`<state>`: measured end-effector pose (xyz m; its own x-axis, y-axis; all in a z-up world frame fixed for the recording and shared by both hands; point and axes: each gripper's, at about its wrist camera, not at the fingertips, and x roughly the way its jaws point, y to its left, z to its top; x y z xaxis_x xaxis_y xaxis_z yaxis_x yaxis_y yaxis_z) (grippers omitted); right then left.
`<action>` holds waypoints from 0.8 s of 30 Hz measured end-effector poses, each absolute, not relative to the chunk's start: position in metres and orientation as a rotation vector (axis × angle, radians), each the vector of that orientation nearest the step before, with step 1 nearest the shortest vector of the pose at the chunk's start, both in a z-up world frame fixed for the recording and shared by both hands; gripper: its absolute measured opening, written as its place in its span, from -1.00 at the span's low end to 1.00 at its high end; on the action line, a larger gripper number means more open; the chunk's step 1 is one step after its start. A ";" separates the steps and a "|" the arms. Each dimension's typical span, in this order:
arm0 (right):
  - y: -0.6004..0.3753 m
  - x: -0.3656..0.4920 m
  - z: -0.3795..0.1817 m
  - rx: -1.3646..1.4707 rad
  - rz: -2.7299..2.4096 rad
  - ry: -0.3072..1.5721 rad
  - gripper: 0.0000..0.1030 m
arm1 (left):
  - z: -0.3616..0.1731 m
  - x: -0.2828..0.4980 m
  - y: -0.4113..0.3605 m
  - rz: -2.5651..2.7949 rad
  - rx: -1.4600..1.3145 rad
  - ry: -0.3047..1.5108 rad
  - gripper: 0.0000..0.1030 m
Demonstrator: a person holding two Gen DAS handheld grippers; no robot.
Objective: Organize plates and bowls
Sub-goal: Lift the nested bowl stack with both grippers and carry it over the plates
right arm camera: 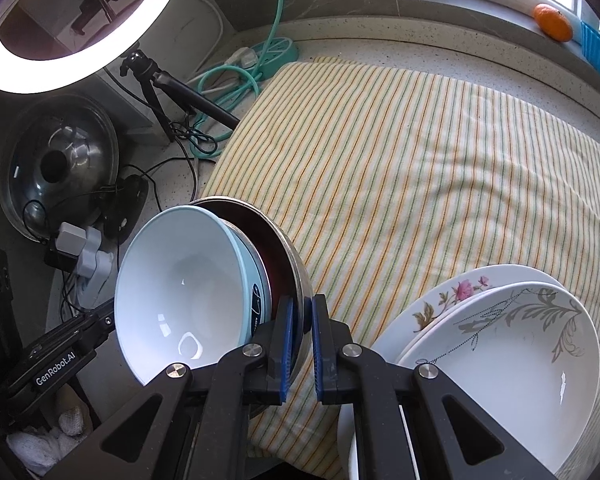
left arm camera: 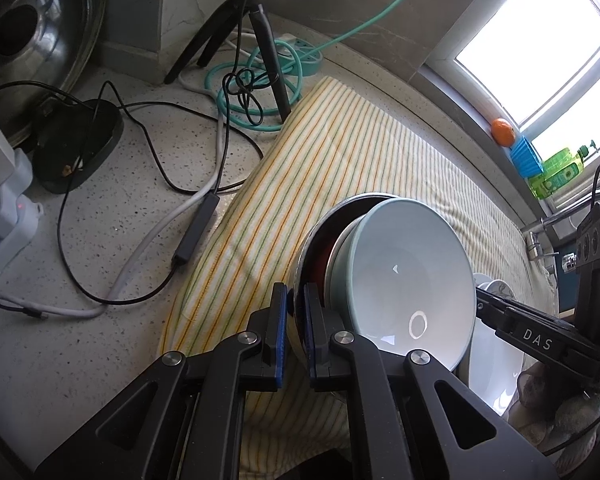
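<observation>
Metal bowl point(left arm camera: 312, 248) rim is pinched by left gripper point(left arm camera: 296, 332) and right gripper point(right arm camera: 300, 344); nested pale bowl point(right arm camera: 180, 300) tilted, plates point(right arm camera: 500, 340) lower right.
</observation>
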<state>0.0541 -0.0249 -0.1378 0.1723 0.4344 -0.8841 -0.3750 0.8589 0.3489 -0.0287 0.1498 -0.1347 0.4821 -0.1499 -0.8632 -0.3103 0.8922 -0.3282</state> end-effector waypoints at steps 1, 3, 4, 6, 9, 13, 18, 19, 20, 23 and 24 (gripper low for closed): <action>-0.025 0.054 -0.137 0.057 0.574 1.274 -0.84 | -0.133 -0.029 0.150 0.101 -0.481 1.072 -0.88; -0.027 0.054 -0.135 0.064 0.573 1.272 -0.84 | -0.130 -0.029 0.150 0.102 -0.478 1.065 -0.88; -0.027 0.054 -0.134 0.067 0.574 1.271 -0.84 | -0.128 -0.029 0.150 0.101 -0.477 1.062 -0.88; -0.028 0.054 -0.130 0.070 0.574 1.266 -0.84 | -0.124 -0.028 0.150 0.099 -0.470 1.053 -0.88; -0.029 0.053 -0.123 0.075 0.578 1.254 -0.84 | -0.117 -0.027 0.149 0.095 -0.465 1.039 -0.88; -0.033 0.053 -0.113 0.093 0.583 1.245 -0.84 | -0.108 -0.027 0.147 0.086 -0.457 1.021 -0.88; -0.040 0.051 -0.101 0.109 0.584 1.231 -0.84 | -0.093 -0.026 0.143 0.069 -0.442 0.990 -0.88; -0.042 0.051 -0.098 0.112 0.583 1.227 -0.84 | -0.090 -0.025 0.141 0.066 -0.438 0.983 -0.88; -0.044 0.050 -0.096 0.116 0.582 1.223 -0.84 | -0.087 -0.024 0.140 0.062 -0.434 0.978 -0.88; -0.051 0.050 -0.088 0.124 0.574 1.207 -0.84 | -0.081 -0.022 0.134 0.049 -0.426 0.966 -0.88; -0.053 0.050 -0.086 0.127 0.571 1.202 -0.84 | -0.079 -0.022 0.132 0.044 -0.422 0.963 -0.88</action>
